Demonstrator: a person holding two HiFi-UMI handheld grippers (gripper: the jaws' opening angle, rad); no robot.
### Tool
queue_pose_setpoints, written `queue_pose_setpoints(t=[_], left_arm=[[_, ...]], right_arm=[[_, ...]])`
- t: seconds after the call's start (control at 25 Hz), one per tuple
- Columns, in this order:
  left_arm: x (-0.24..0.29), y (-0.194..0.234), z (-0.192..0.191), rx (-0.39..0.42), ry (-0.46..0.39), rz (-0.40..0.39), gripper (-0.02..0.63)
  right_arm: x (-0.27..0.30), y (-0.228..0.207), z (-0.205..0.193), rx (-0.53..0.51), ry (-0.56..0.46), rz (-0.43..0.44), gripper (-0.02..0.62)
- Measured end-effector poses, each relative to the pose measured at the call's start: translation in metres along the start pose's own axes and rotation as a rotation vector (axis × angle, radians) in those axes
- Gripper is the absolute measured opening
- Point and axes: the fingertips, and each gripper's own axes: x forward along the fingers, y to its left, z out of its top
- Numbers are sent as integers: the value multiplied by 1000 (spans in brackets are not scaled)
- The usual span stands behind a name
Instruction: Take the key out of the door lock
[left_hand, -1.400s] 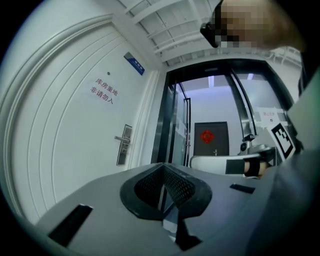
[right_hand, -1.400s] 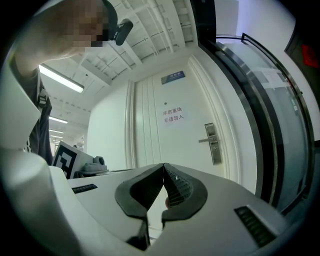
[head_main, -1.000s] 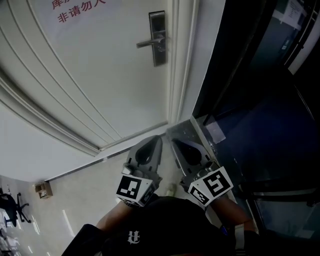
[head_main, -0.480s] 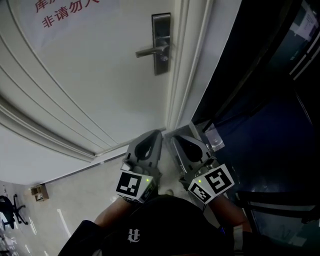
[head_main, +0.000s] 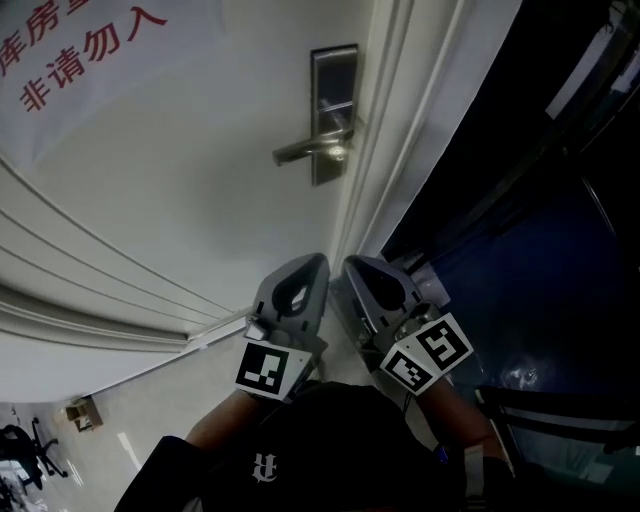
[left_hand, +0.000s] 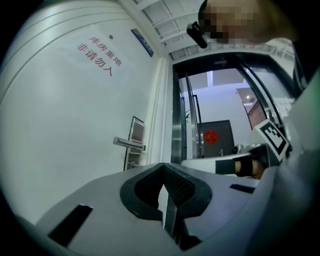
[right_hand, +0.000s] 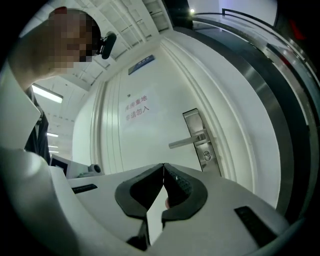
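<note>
I held my left tool (head_main: 310, 266) and right tool (head_main: 360, 268), both closed on nothing, at lower centre, below the door lock (head_main: 333, 105).

Door (head_main: 180, 190) with lock plate (head_main: 333, 100) at its right edge, left gripper (head_main: 312, 264) beside right gripper (head_main: 358, 266) below it

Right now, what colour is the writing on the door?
The writing is red, on a white door. The head view shows it best.
</note>
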Motion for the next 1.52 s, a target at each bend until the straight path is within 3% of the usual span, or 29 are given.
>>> queue_pose_setpoints(t=[0.28, 0.56, 0.68, 0.96, 1.16, 1.52], left_arm=[[26, 29, -8, -23, 11, -19, 6], [45, 42, -9, -17, 16, 25, 6], [52, 46, -8, -3, 12, 56, 6], [67, 55, -8, 11, 16, 121, 6], [75, 60, -10, 13, 24, 140, 6], [76, 72, -10, 6, 22, 170, 6]], right_arm=[[40, -34, 6, 195, -54, 8, 17], [73, -94, 12, 613, -119, 21, 17], [89, -116, 12, 683, -116, 21, 17], [108, -162, -18, 863, -56, -91, 24], [126, -167, -23, 944, -33, -67, 72], [150, -168, -24, 1051, -25, -31, 74]])
